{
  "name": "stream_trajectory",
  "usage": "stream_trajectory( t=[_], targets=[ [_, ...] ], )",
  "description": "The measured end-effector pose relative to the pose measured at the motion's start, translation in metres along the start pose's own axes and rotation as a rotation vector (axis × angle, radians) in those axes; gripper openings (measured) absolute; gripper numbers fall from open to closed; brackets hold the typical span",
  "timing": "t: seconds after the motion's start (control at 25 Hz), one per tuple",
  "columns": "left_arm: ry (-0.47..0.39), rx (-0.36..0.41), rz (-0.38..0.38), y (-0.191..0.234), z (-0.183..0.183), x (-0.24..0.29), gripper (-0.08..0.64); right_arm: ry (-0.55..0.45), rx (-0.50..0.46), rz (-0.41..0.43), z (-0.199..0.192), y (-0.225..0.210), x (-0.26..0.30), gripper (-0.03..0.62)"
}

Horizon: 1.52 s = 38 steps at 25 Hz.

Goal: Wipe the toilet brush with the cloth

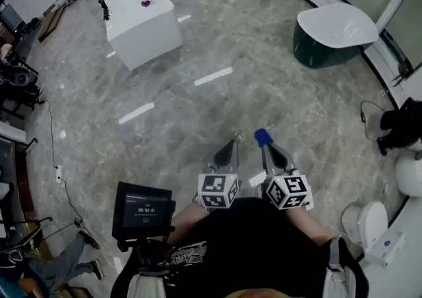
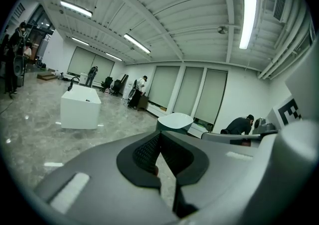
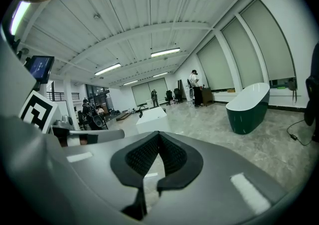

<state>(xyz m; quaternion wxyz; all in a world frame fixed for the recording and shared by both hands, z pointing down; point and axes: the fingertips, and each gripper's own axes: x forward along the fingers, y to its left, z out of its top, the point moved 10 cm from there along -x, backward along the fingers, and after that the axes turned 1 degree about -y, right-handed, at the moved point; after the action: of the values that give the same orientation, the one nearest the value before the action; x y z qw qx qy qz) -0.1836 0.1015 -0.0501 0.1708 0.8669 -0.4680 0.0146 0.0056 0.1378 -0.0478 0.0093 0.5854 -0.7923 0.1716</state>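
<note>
both tools are up in front of the person, side by side over the grey marbled floor (image 1: 198,112). the left gripper (image 1: 229,148) has its jaws clenched on nothing, black pads meeting with only floor beyond them, and the right gripper (image 1: 269,151) is the same, clamped tight and empty. so nothing is picked up yet, and here's the snag: neither the toilet brush nor the cloth can be made out in any view. a small purple thing (image 1: 145,4) sits on the white block-shaped table (image 1: 142,33) well ahead to the left, too small to name. a white toilet (image 1: 364,223) stands at the person's right, which looks the likelier spot for a brush. a small blue thing (image 1: 263,136) shows just past the right tip, and what it is isn't clear. to do this well, i'd say find both items first and spread the jaws before reaching. then bunch plenty of cloth in one gripper and pinch the brush by its handle with the other, so the strokes don't slip.
</note>
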Motion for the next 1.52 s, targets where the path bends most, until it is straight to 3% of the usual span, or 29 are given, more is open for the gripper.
stream_trajectory(
  t=[0.2,0.4,0.8,0.92,1.32,1.52],
  targets=[
    [0.076,-0.048,-0.030,0.015,0.000,-0.019,0.005,0.056,0.041,-0.073,-0.003,0.024,-0.011,0.005],
    [0.196,-0.052,-0.064,0.037,-0.024,-0.018,0.067,0.113,0.147,-0.165,-0.032,0.025,-0.008,0.023],
    [0.279,-0.051,-0.105,0.045,-0.036,-0.026,0.120,0.133,0.156,-0.177,-0.042,0.033,-0.018,0.083],
    [0.310,-0.031,-0.085,0.027,-0.049,0.000,0.120,0.159,0.166,-0.171,-0.047,-0.007,-0.017,0.086],
    [0.336,-0.049,0.114,-0.059,-0.078,0.080,0.118,0.240,0.148,-0.027,-0.032,-0.160,-0.018,0.128],
    [0.376,-0.060,0.204,-0.089,-0.102,0.104,0.118,0.299,0.178,0.014,-0.050,-0.219,-0.020,0.148]
  ],
)
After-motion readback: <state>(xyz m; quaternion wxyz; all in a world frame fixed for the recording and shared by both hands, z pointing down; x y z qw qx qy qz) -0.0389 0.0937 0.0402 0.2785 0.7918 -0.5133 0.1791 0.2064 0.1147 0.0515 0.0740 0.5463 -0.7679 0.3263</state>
